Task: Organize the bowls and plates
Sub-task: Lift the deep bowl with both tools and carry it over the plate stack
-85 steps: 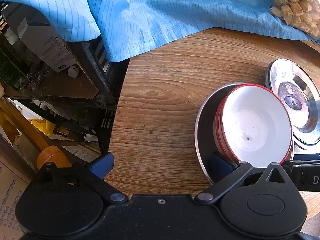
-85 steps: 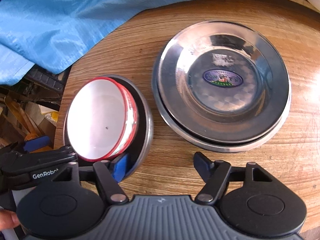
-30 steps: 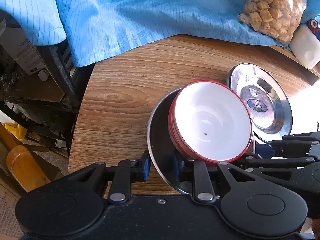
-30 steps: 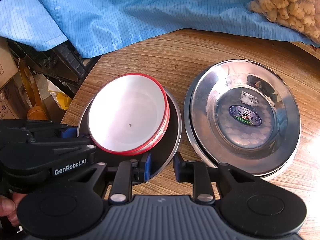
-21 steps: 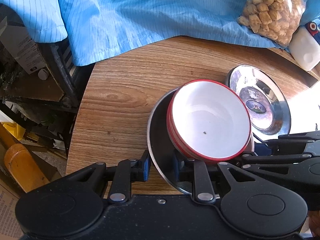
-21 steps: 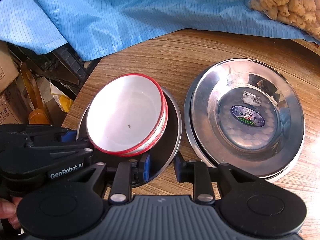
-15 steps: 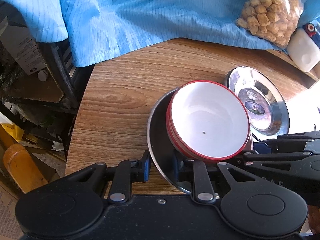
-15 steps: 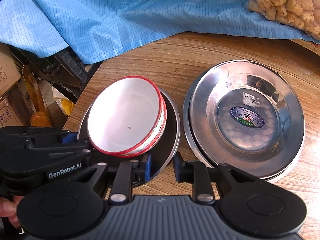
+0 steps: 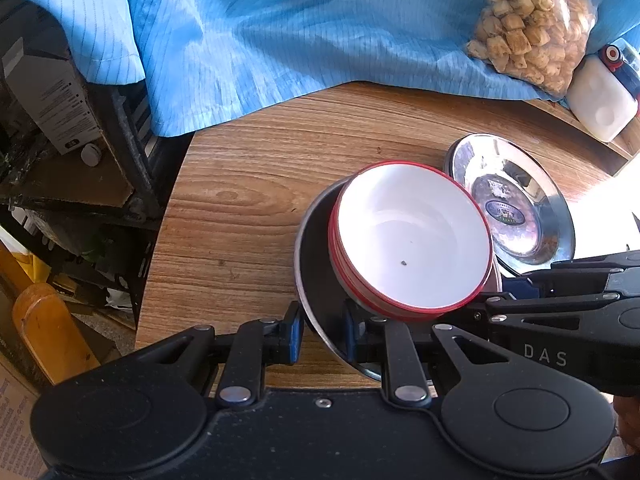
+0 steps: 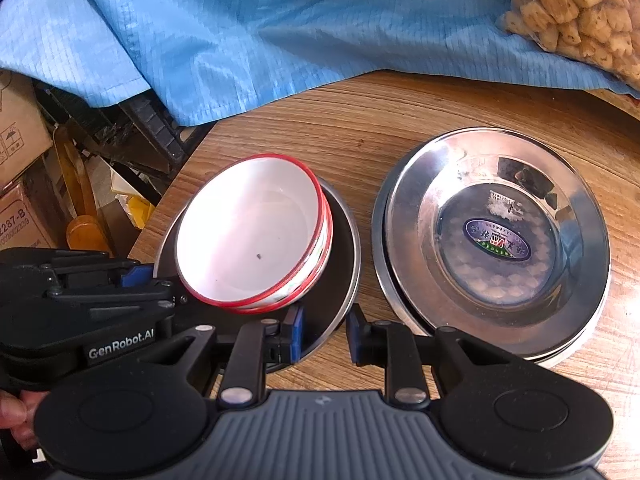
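Clamping the steel plate [image 9: 316,280] rim from opposite sides: left gripper [image 9: 320,330], right gripper [image 10: 322,334]. Red-rimmed bowls [image 10: 256,240] tilted inside; count unclear. Steel plate stack [image 10: 492,240] beside, on wooden table [image 9: 248,200]; near rim hidden.

White bowls [image 10: 248,248] with red rims, shiny silver plates [image 10: 500,240] bearing a blue oval sticker, brown wood-grain counter [image 9: 248,208], light blue pinstriped cloth [image 9: 300,28]

Bare table [image 9: 256,184] left; steel plates [image 10: 496,240] and cloth [image 9: 320,32] crowd elsewhere, seemingly.
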`<action>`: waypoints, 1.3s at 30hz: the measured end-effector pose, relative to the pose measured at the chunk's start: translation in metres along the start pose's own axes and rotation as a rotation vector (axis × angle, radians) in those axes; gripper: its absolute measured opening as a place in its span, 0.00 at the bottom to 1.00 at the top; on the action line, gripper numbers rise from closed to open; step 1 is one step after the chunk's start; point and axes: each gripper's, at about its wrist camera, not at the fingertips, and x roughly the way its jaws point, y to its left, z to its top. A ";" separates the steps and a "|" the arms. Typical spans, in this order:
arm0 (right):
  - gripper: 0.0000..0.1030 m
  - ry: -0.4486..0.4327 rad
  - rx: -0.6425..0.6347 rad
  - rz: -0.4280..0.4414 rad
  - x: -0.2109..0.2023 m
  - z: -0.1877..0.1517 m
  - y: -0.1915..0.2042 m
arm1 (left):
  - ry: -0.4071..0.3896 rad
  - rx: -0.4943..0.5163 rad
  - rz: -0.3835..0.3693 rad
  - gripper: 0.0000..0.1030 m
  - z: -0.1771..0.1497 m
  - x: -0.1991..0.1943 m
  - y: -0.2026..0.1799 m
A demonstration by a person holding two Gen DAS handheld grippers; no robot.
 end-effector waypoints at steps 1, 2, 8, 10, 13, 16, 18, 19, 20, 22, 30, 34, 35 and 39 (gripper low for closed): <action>0.24 -0.001 -0.002 -0.001 0.000 0.000 0.000 | 0.000 0.001 0.001 0.21 0.000 0.000 0.000; 0.24 -0.002 -0.005 -0.002 0.000 0.000 0.001 | 0.000 0.001 0.001 0.21 0.000 0.000 0.000; 0.24 -0.010 -0.014 -0.002 -0.001 -0.001 0.002 | -0.011 0.009 0.006 0.21 -0.001 -0.001 0.000; 0.24 -0.017 -0.018 -0.003 -0.002 -0.001 0.002 | -0.019 0.015 0.008 0.21 -0.001 -0.002 0.000; 0.24 -0.026 -0.025 -0.004 -0.003 -0.002 0.002 | -0.028 0.022 0.012 0.21 -0.002 -0.003 -0.002; 0.24 -0.038 -0.028 -0.006 -0.004 -0.004 0.002 | -0.035 0.035 0.017 0.21 -0.002 -0.004 -0.003; 0.24 -0.047 -0.033 -0.008 -0.005 -0.005 0.003 | -0.045 0.041 0.021 0.21 -0.002 -0.005 -0.004; 0.24 -0.053 -0.034 -0.008 -0.005 -0.005 0.003 | -0.051 0.044 0.023 0.21 -0.002 -0.006 -0.005; 0.24 -0.059 -0.036 -0.008 -0.007 -0.005 0.003 | -0.058 0.045 0.024 0.21 -0.001 -0.007 -0.005; 0.24 -0.074 -0.039 -0.009 -0.009 -0.004 0.003 | -0.070 0.047 0.024 0.21 0.000 -0.009 -0.006; 0.24 -0.120 -0.045 -0.019 -0.022 0.002 -0.001 | -0.112 0.067 0.022 0.21 0.006 -0.016 -0.012; 0.24 -0.142 -0.042 -0.032 -0.030 0.005 -0.006 | -0.130 0.076 0.010 0.21 0.011 -0.018 -0.017; 0.24 -0.147 -0.041 -0.036 -0.031 0.005 -0.008 | -0.135 0.080 0.006 0.21 0.012 -0.018 -0.020; 0.24 -0.164 -0.030 -0.055 -0.039 0.004 -0.018 | -0.147 0.095 -0.008 0.21 0.018 -0.017 -0.031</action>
